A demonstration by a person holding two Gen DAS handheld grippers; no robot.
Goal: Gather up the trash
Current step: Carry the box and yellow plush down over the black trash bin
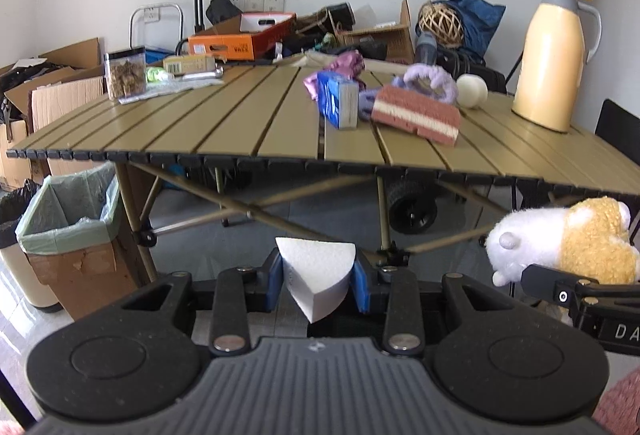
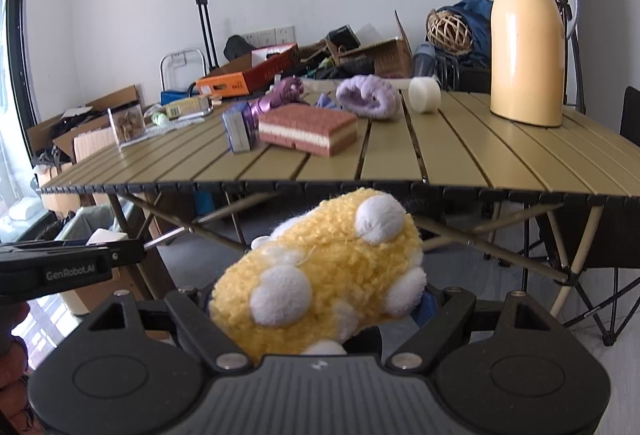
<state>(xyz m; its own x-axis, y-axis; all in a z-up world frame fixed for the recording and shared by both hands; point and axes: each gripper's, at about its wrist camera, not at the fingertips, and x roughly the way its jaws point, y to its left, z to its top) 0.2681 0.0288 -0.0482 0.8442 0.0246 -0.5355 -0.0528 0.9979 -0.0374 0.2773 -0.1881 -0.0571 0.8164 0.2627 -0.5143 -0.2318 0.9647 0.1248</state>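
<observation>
Two items in hand: we are clamping a white foam wedge [image 1: 316, 275] in the left gripper [image 1: 317, 281] and a yellow plush toy [image 2: 320, 275] in the right gripper [image 2: 320, 299]. Next, likely carrying both to the lined bin [image 1: 68, 219] at nine o'clock, below the table [image 1: 240, 131].

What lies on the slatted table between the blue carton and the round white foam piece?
The pink-and-cream layered sponge block and the purple fluffy cloth lie between blue carton and white foam piece, clearest in the right wrist view.
</observation>
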